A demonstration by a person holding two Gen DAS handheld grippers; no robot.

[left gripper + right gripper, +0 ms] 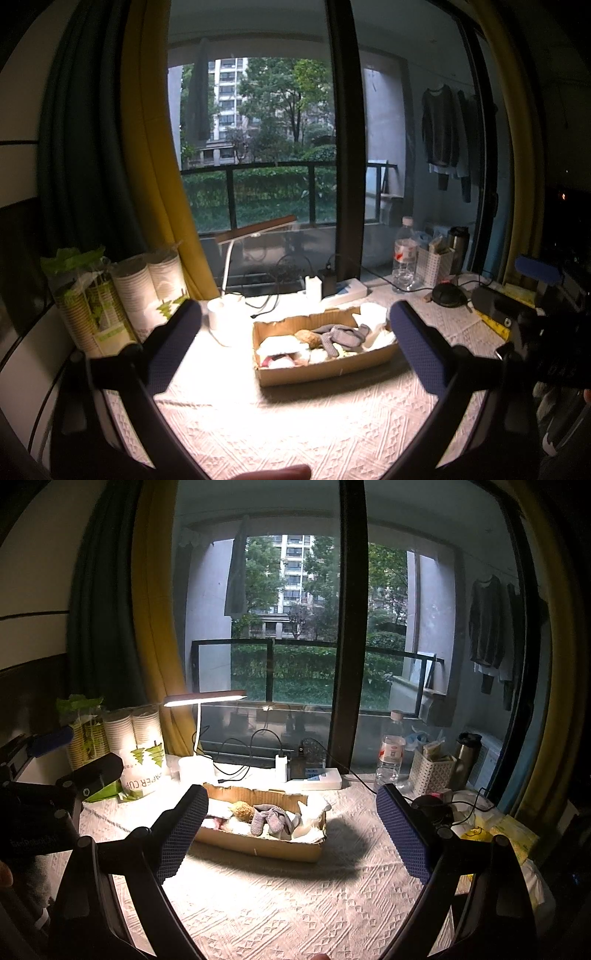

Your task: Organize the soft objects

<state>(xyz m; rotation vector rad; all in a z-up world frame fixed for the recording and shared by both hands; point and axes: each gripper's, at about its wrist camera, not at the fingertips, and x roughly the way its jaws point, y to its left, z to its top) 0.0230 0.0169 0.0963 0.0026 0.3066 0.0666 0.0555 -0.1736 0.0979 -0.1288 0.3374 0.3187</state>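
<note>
Lit desk lamp (205, 698); paper cups (142, 751) (bagged); perhaps a thermos (466, 755).

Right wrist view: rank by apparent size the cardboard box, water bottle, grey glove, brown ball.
Largest to smallest:
1. cardboard box
2. water bottle, though it stands farther back
3. grey glove
4. brown ball

The counter (280, 904), covered by a pale cloth with a woven diamond pattern, carries a torn cardboard box (266, 843) near its middle, lit by a white desk lamp (199, 746) whose base stands behind the box. Along the back edge lie a white power strip (317, 780) with plugged chargers, a clear water bottle (390, 753) and a white perforated basket (430, 770). At the left back corner rest sleeves of paper cups (142, 753); a black round object (447, 295) sits on the right.
</note>
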